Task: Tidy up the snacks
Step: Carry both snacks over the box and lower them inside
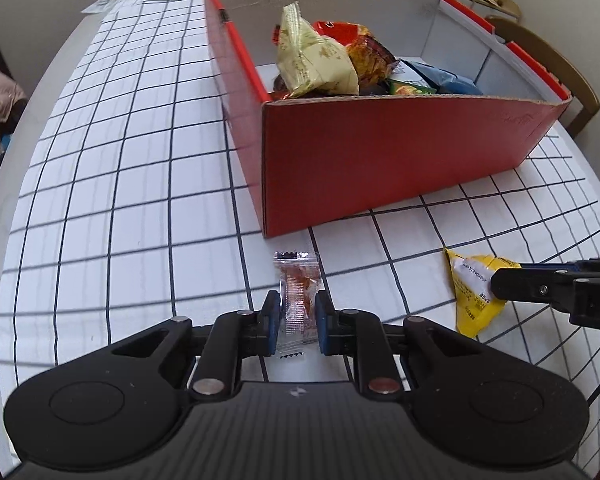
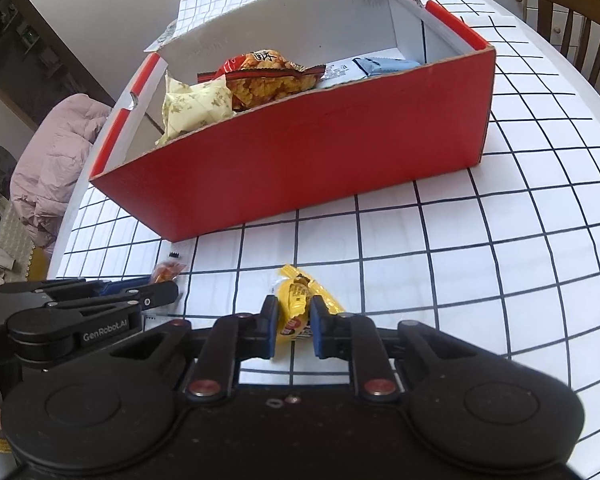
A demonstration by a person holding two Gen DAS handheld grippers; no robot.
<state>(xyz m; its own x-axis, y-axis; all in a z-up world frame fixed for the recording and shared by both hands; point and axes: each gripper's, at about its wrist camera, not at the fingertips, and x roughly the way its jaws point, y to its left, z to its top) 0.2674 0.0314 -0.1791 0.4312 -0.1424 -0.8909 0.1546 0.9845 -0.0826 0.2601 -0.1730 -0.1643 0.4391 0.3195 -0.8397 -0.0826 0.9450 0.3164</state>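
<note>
A red cardboard box stands on the table and holds several snack packets, among them a pale green one. My left gripper has its blue pads on both sides of a clear packet with an orange snack, which lies on the cloth in front of the box. My right gripper has its pads against a yellow packet, also on the cloth. The yellow packet and the right gripper show at the right of the left wrist view.
The table has a white cloth with a dark grid. A wooden chair stands at the far right. A pink garment lies beyond the table's left edge. Papers and a tray lie behind the box.
</note>
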